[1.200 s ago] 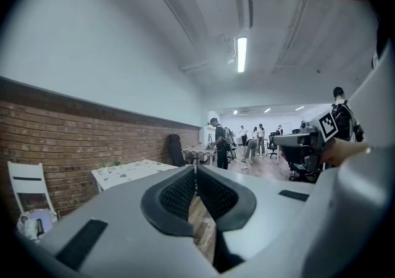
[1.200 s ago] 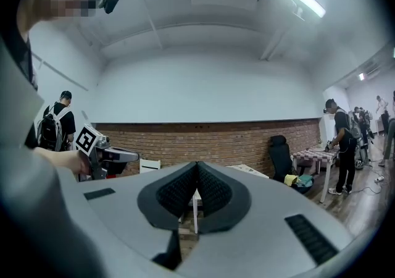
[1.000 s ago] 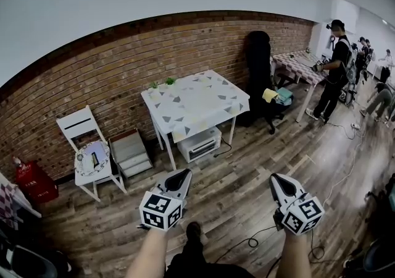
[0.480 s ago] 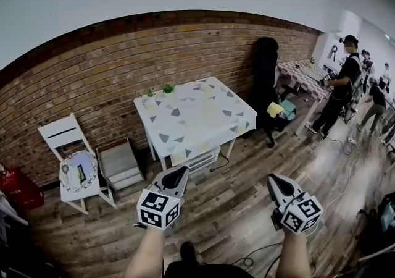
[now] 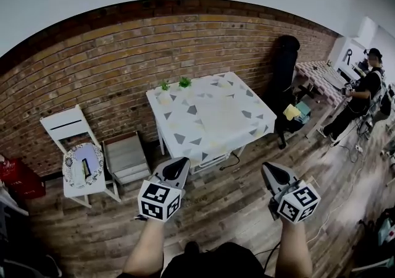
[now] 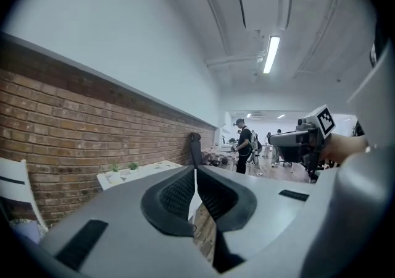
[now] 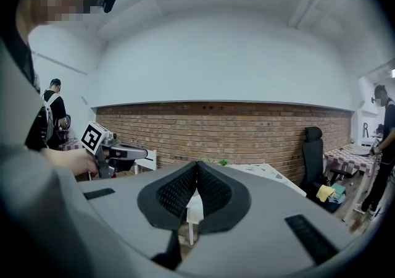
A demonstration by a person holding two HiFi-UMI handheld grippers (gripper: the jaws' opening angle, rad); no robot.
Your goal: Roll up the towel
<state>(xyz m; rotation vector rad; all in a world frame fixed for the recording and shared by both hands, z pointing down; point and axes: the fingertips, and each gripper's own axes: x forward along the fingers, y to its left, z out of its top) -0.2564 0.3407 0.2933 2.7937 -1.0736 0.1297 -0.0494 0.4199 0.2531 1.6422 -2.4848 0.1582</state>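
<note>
A table (image 5: pixel 210 116) under a white cloth with grey triangles stands against the brick wall, ahead of both grippers. Two small green plants (image 5: pixel 174 83) sit at its back left corner. I cannot pick out a towel on it. My left gripper (image 5: pixel 182 161) is held in the air above the wooden floor, short of the table's front edge, jaws shut and empty (image 6: pixel 195 175). My right gripper (image 5: pixel 265 167) hovers level with it to the right, also shut with nothing between its jaws (image 7: pixel 197 168). Each gripper view shows the other gripper off to one side.
A white chair (image 5: pixel 65 125) with a round plate on its seat stands left of the table, a grey box (image 5: pixel 126 156) beside it. A black office chair (image 5: pixel 285 67) with yellow and teal cloths (image 5: pixel 295 110) is at the right. A person (image 5: pixel 365 88) stands at a far table.
The table and brick wall have come nearer and fill more of the head view. Both grippers stay shut and have travelled along with me toward the table.
</note>
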